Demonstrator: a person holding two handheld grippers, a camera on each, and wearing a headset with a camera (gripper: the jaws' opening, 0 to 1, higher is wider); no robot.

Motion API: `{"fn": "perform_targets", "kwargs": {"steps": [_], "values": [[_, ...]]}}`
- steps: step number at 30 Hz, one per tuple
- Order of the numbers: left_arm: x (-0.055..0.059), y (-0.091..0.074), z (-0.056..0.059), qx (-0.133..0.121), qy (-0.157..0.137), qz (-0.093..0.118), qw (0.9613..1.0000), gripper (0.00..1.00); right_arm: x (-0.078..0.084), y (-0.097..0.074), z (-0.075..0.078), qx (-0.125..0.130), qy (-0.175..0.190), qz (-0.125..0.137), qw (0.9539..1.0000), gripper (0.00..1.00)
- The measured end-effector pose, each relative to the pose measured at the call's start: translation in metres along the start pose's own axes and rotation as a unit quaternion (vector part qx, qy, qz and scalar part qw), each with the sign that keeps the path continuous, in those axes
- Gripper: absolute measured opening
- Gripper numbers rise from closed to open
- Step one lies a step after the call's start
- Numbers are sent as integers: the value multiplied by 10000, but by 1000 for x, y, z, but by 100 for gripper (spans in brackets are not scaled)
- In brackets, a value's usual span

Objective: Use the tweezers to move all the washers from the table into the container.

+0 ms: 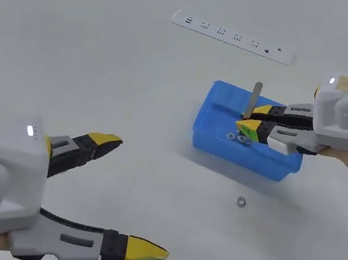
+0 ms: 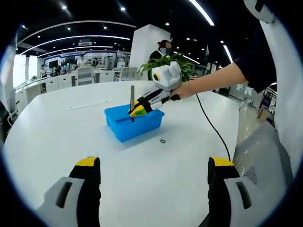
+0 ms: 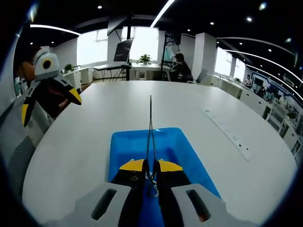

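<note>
While the right gripper (image 1: 251,119) is clamped on the tweezers (image 1: 255,96) above the container (image 1: 214,125), the left gripper (image 1: 138,198) is wide open and empty, one washer (image 1: 240,201) lying between them.

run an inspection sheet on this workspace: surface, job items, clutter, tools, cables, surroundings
Surface: white table, plain top.
Job's things: blue container on the table with washers inside; one loose washer on the table in front of it; tweezers held over the container.
Clutter: power strip beyond the container.
Grippers: left tool open, holding nothing, away from the container; right tool shut on the tweezers, above the container.
Cables: black cable trailing from the right tool.
Surroundings: open office with desks, ceiling lights and a plant.
</note>
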State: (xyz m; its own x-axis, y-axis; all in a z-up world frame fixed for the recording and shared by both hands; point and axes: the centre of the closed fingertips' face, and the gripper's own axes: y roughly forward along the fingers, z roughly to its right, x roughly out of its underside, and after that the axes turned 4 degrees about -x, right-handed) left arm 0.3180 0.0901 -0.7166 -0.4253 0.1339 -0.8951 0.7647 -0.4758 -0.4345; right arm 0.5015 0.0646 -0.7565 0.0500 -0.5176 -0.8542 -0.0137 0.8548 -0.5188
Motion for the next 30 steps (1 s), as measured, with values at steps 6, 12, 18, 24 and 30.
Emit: {"fn": "perform_targets", "kwargs": {"steps": [6,12,18,24,30], "values": [[-1,1,2,-3,-9,-26,10000,99,2,1,0,-10,17,-18,10000,10],[-1,0,4,18,-3,-35,10000,99,4,1,-2,-23,-2,-62,10000,10],[-2,-1,5,18,9,-45,10000,99,5,2,-3,-16,-16,-100,9999,10],[-3,-4,5,-11,-1,-31,10000,99,3,2,-3,-9,13,-86,10000,10],[-5,-3,5,-16,-10,-10,10000,99,-6,-3,-1,61,48,36,10000,11]]}}
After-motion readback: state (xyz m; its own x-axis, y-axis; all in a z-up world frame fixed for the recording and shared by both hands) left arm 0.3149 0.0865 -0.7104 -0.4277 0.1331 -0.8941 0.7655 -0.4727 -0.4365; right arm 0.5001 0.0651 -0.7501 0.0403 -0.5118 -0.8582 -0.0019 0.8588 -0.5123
